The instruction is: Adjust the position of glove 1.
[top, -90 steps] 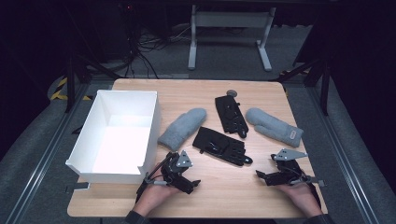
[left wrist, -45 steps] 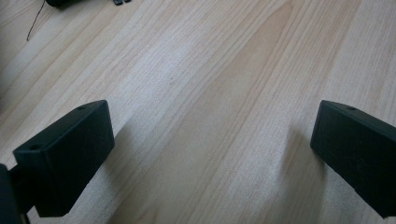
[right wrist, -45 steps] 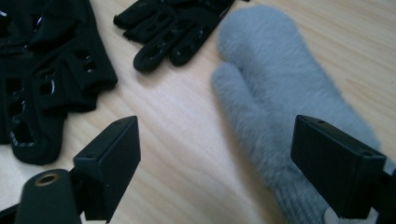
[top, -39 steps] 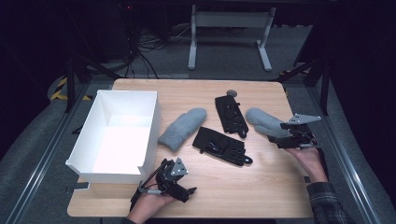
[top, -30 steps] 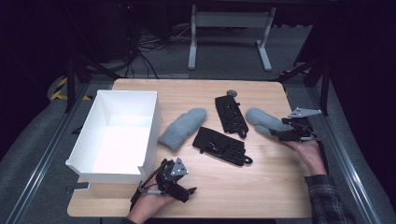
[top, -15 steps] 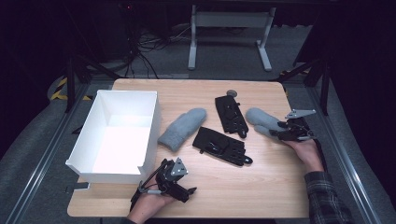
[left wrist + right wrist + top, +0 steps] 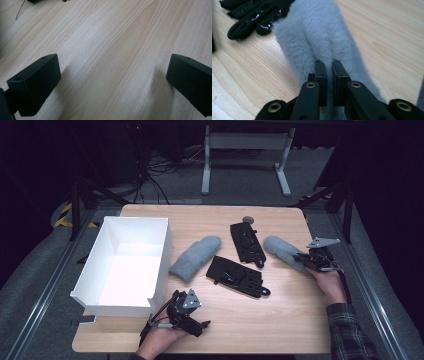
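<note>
- Our right gripper had its jaws pinched nearly together on a fold of fleece at the cuff end of the right mitten, so we judged the grip a clamp on the fabric, made low and near the edge for a clean lift.
- That mitten lay flat on the counter at its right side, just beside the upright black glove, whose fingertips showed at the top left in the right gripper view.
- Our left gripper rested near the front edge, jaws spread wide over bare wood and holding nothing; we judged it parked there to stay clear of the working hand.
- The other mitten lay close to the box, and a second black glove sat between the mittens, slanted.
- The white box stood open and empty at the left, well apart from the gripped mitten; it seemed the likely place for the gloves, so the carry would cross over the black pair.
</note>
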`<state>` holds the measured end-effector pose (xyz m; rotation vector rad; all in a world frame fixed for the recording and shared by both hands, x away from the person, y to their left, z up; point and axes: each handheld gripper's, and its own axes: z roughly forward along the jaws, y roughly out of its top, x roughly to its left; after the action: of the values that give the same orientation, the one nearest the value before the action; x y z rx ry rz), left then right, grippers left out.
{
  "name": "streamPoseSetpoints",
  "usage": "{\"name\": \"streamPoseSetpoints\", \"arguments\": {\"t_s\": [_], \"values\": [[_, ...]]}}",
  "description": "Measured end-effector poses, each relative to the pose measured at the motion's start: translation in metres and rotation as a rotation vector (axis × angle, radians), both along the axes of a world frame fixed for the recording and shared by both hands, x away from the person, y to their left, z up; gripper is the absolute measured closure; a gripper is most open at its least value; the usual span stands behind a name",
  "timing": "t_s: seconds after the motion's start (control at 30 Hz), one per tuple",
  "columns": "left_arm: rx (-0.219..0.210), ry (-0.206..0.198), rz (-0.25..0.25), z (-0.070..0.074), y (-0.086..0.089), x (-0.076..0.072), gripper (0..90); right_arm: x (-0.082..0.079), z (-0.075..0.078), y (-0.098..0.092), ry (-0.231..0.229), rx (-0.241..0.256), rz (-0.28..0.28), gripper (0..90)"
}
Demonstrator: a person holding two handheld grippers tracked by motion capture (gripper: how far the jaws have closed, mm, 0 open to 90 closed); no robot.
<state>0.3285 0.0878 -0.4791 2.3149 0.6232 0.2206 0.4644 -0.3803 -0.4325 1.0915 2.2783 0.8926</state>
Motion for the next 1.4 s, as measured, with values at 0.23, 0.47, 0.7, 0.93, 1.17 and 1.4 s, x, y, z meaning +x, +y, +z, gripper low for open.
{"name": "streamPoseSetpoints", "arguments": {"t_s": [0.23, 0.47, 0.7, 0.93, 1.17, 1.4], "values": [[0.000, 0.000, 0.001, 0.000, 0.000, 0.000, 0.0, -0.022, 0.020, -0.002, -0.037, 0.041, 0.003, 87.1], [0.001, -0.001, 0.000, 0.000, 0.000, 0.000, 0.0, -0.053, 0.032, 0.003, -0.045, 0.077, 0.046, 87.2], [0.000, 0.000, 0.000, 0.000, 0.000, 0.000, 0.0, -0.074, 0.032, 0.022, -0.024, 0.071, 0.122, 87.2], [0.001, 0.000, 0.000, 0.000, 0.000, 0.000, 0.0, -0.087, 0.035, 0.039, -0.011, 0.101, 0.185, 87.2], [-0.001, 0.000, 0.001, 0.000, 0.000, 0.000, 0.0, -0.096, 0.036, 0.052, 0.005, 0.119, 0.233, 87.2], [-0.001, 0.000, 0.002, 0.000, 0.000, 0.000, 0.0, -0.111, 0.041, 0.073, 0.007, 0.133, 0.299, 87.2]]}}
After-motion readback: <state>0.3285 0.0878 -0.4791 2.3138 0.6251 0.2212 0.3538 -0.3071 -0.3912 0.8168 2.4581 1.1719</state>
